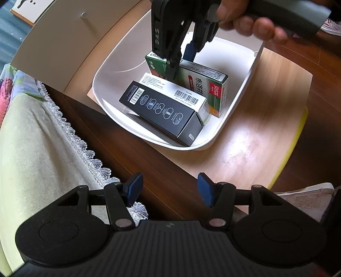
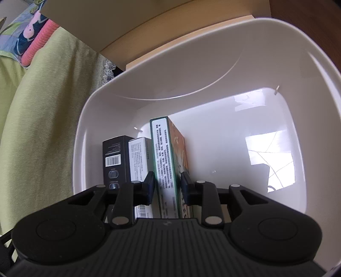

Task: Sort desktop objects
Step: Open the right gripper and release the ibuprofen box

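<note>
A white bin [image 1: 119, 64] [image 2: 213, 64] stands on a small light-wood table [image 1: 255, 138]. Three boxes are in it. A black box [image 1: 162, 110] [image 2: 116, 153] lies nearest my left gripper, with a white barcoded box [image 1: 170, 91] [image 2: 140, 157] behind it. Behind those, a green medicine box [image 1: 204, 87] [image 2: 165, 153] stands on its long edge. My right gripper [image 1: 181, 61] [image 2: 167, 187], held by a hand [image 1: 245, 21], reaches down into the bin, its pads pressed on both faces of the green box. My left gripper [image 1: 169, 188] hovers open and holds nothing, short of the table.
A yellow-green bedspread with a lace edge [image 1: 32, 138] [image 2: 42, 117] runs along the left. A white cabinet front with a knob [image 1: 84, 15] stands behind the bin. Dark wood floor [image 1: 127, 153] lies between bed and table. The bin's right half [image 2: 255, 149] holds nothing.
</note>
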{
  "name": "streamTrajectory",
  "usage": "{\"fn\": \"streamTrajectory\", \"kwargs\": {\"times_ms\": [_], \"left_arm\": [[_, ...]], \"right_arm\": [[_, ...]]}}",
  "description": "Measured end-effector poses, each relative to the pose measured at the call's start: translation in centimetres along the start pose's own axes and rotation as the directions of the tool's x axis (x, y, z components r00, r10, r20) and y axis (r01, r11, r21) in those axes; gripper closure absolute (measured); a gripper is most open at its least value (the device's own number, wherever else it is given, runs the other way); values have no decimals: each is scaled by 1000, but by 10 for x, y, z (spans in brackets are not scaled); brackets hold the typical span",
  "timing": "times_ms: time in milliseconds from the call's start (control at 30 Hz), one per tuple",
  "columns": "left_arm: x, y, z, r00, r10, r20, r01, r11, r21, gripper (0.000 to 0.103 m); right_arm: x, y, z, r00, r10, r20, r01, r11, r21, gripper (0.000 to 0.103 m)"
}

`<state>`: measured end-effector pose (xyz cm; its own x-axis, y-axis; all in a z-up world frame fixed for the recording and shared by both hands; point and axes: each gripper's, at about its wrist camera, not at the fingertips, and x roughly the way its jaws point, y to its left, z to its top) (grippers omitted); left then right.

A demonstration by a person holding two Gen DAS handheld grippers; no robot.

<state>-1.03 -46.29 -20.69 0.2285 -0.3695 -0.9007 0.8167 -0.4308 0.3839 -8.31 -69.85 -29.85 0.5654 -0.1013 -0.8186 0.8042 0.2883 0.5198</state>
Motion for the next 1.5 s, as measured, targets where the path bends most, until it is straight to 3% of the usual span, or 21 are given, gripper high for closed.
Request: {"fn": "streamTrajectory", "kwargs": {"times_ms": [367, 467, 600, 1267, 1367, 1500], "left_arm": [[-5, -4, -1, 1000, 0, 9, 0, 1000, -14, 43], [-6, -4, -3, 1000, 1, 9, -1, 1000, -17, 43], [-5, -2, -4, 1000, 3, 5, -3, 1000, -21, 43], [-10, 0, -5, 1000, 8, 15, -8, 1000, -21, 43], [-12, 1, -5, 1000, 11, 18, -11, 1000, -23, 43], [-14, 0, -4, 1000, 17, 19, -17, 1000, -21, 43]], "right_arm": [[-13, 3, -15, 999, -33, -36, 30, 997, -77, 76], [-10, 7, -13, 999, -33, -32, 30, 996, -84, 83], [-6, 18, -8, 999, -38, -8, 37, 993, -110, 83], [-6, 26, -4, 999, -30, -15, 28, 994, -109, 80], [-10, 26, -4, 999, -32, -5, 31, 993, -110, 69], [-13, 27, -5, 999, -34, -1, 33, 993, -113, 66]]}}
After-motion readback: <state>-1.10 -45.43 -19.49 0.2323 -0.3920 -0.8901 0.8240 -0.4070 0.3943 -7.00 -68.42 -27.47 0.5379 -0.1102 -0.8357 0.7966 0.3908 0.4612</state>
